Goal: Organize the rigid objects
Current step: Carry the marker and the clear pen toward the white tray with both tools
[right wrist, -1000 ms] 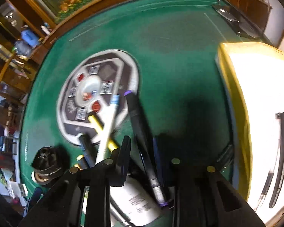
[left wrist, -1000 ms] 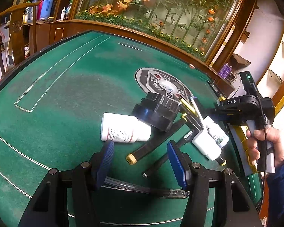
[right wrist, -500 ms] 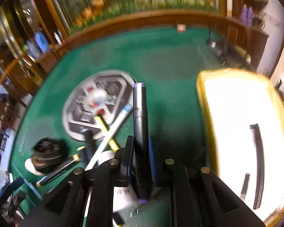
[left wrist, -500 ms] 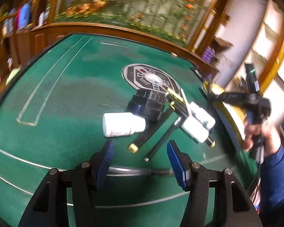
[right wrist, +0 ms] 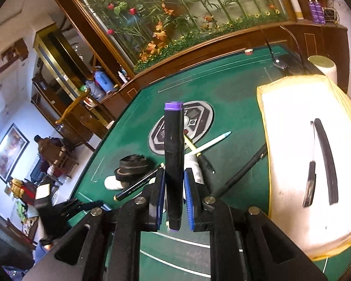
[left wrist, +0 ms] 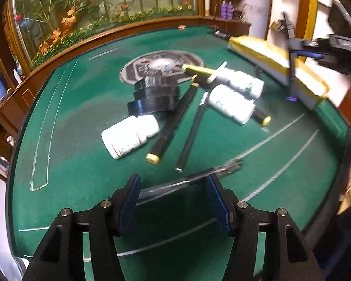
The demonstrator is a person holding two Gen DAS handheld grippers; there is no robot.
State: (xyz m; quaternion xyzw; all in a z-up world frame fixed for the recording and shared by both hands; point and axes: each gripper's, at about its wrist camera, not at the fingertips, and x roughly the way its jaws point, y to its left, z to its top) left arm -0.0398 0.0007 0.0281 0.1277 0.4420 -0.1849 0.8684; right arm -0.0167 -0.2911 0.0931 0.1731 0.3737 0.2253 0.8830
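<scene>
One black marker [right wrist: 173, 164] with purple end caps stands clamped in our right gripper [right wrist: 173, 185], lifted above the green table [right wrist: 234, 98] beside the white yellow-rimmed tray [right wrist: 299, 154]. Our left gripper [left wrist: 173, 196] hangs with jaws apart over a clear pen [left wrist: 199, 178].

My pads [right wrist: 190, 201] are ribbed blue rubber, clamped on a matt black plastic marker [right wrist: 173, 164] with purple caps. Table [left wrist: 86, 107]: worn green felt, glossy wood rim. Pill bottles [left wrist: 131, 135]: smooth white plastic, paper labels. Tray [right wrist: 292, 154]: white, matt, scuffed.
</scene>
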